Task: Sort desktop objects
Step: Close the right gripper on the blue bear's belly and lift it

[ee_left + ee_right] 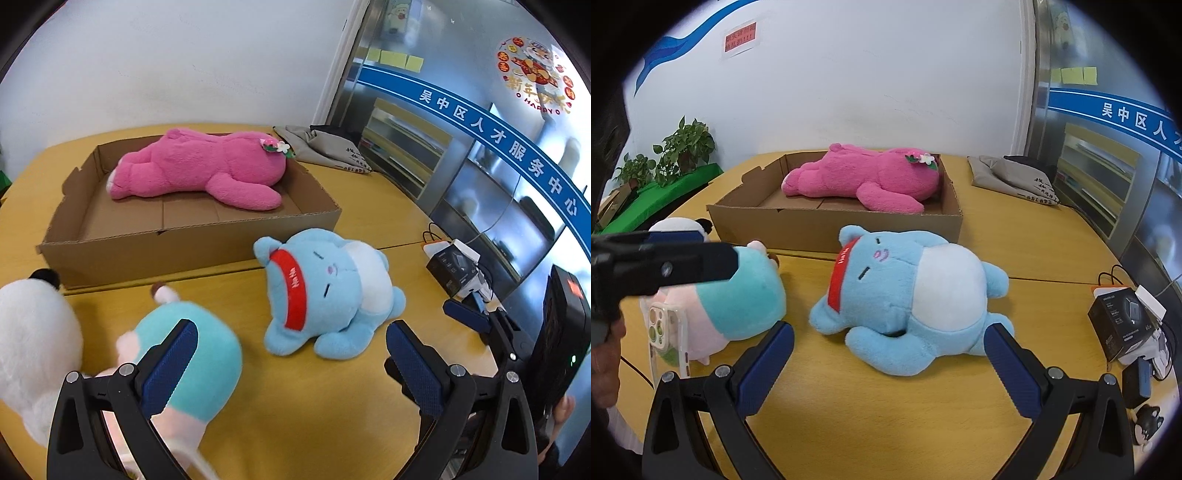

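- Currently the pink plush (pixel 866 181) is lying inside the cardboard box (pixel 834 225), well ahead of both tongs; the blue plush (pixel 912 295), the teal-and-pink plush (pixel 750 295) and a white plush (pixel 33 332) are lying on the table (pixel 886 406) in front of the box.
- Right tongs (pixel 886 354): standing wide open and gripping nothing, with the blue plush lying just ahead between the two pad lines, its near paws closest.
- Left tongs (pixel 291 354): also spread wide and holding nothing. The left pad is overlapping the teal-and-pink plush in the left wrist view; contact I cannot tell. The blue plush is sitting ahead, between the pads.
- Judgement: the blue plush is looking like the likely next pick for the right tongs, destination the box.
- Doing it well: I am suggesting straddling the belly, not a paw or ear, since soft fill is going to squash and slip; closing until the pads are sinking in firmly.
- Lifting high enough for the dangling limbs to be clearing the near box wall.
- Free floor in the box is lying to the left of and in front of the pink plush; aiming there.
- Watching the phone in a clear case (pixel 666 332) leaning by the teal-and-pink plush, left of the right tongs.
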### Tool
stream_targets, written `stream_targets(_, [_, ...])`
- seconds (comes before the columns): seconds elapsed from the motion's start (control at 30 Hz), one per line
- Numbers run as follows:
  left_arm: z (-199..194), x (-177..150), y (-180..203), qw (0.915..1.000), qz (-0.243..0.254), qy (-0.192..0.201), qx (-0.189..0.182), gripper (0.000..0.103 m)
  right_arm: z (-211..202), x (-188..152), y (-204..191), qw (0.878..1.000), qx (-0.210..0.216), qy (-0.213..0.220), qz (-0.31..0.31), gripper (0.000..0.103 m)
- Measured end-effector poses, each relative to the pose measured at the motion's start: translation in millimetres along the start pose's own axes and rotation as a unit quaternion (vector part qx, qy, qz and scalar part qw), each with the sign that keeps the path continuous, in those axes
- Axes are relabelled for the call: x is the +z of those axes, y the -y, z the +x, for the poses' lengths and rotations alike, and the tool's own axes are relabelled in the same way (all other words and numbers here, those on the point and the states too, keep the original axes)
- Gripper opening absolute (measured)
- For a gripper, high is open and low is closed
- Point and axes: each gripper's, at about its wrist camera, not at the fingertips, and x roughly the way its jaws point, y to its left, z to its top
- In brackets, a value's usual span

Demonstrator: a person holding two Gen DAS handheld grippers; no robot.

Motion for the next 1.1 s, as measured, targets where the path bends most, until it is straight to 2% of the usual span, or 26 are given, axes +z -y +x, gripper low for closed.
stream_targets(0.1, [18,14,6,0.9998,-0.005,-0.015,-0.009,0.103,5,6,13,1.000,0.000,0.002,-0.013,0.103])
stream_targets(0.3, [70,31,8,0.9964,-0.042,-0.070,-0.024,0.103,33,16,55,0.999,0.047,-0.015,-0.022,0.103])
stream_targets(0.4, [96,36,5,0.9930,-0.057,-0.099,-0.028,0.103,59,16,75,0.995,0.089,-0.048,-0.024,0.103])
stream_targets(0.5, [118,36,2,0.9893,-0.070,-0.123,-0.038,0.103,86,15,78,0.988,0.118,-0.089,-0.049,0.102])
stream_targets(0.53, [125,35,1,0.9879,-0.073,-0.130,-0.042,0.102,91,15,75,0.986,0.127,-0.097,-0.056,0.101])
stream_targets(0.57, [131,34,0,0.9870,-0.074,-0.136,-0.043,0.096,94,15,70,0.983,0.143,-0.103,-0.059,0.091])
stream_targets(0.6, [135,33,0,0.9863,-0.074,-0.141,-0.042,0.092,96,15,63,0.981,0.151,-0.106,-0.063,0.087])
stream_targets(0.67, [136,31,-2,0.9868,-0.068,-0.142,-0.037,0.091,93,14,51,0.981,0.145,-0.103,-0.080,0.079])
stream_targets(0.73, [133,30,-3,0.9876,-0.061,-0.139,-0.041,0.087,89,11,46,0.981,0.143,-0.104,-0.083,0.079])
stream_targets(0.83, [122,30,-7,0.9887,-0.051,-0.134,-0.046,0.078,78,7,48,0.978,0.167,-0.106,-0.069,0.076])
stream_targets(0.9, [122,32,-7,0.9883,-0.040,-0.139,-0.049,0.078,77,7,54,0.978,0.169,-0.105,-0.058,0.076])
stream_targets(1.03, [140,38,-5,0.9868,-0.033,-0.151,-0.048,0.098,92,8,56,0.980,0.153,-0.114,-0.052,0.076])
stream_targets(1.1, [148,40,-5,0.9861,-0.036,-0.154,-0.053,0.096,100,9,57,0.981,0.145,-0.119,-0.049,0.078])
